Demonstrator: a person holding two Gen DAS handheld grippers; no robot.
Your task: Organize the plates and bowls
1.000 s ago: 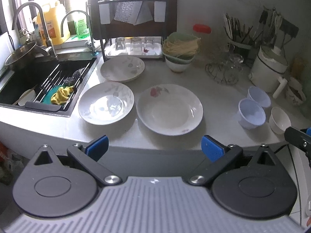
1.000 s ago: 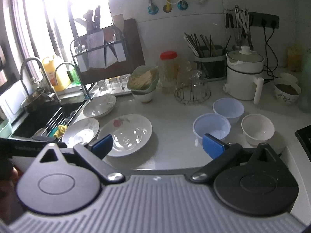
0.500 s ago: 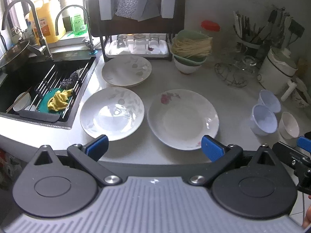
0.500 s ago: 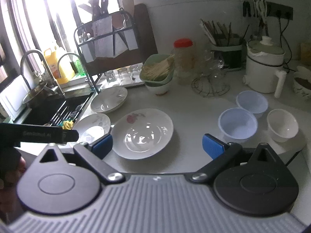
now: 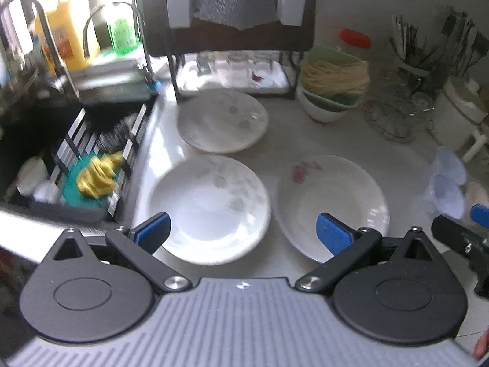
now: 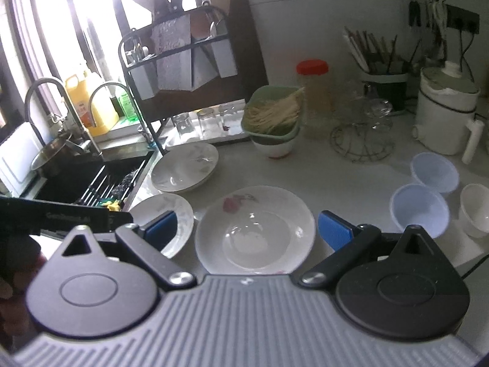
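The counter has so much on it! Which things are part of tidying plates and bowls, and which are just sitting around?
Part of the job:
- three plates: rose plate, near plate, far plate
- two blue bowls
- white bowl

Just lying about:
- noodle basket
- red-lidded jar
- wire trivet
- white pot
- yellow cloth in the sink

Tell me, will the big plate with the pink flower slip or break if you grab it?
The plate with the pink flower looks glazed and shiny, so it probably slips between smooth pads. It seems stiff ceramic, likely to chip if dropped on the counter. It lies flat, so the open right hand-held gripper would likely need its raised rim.
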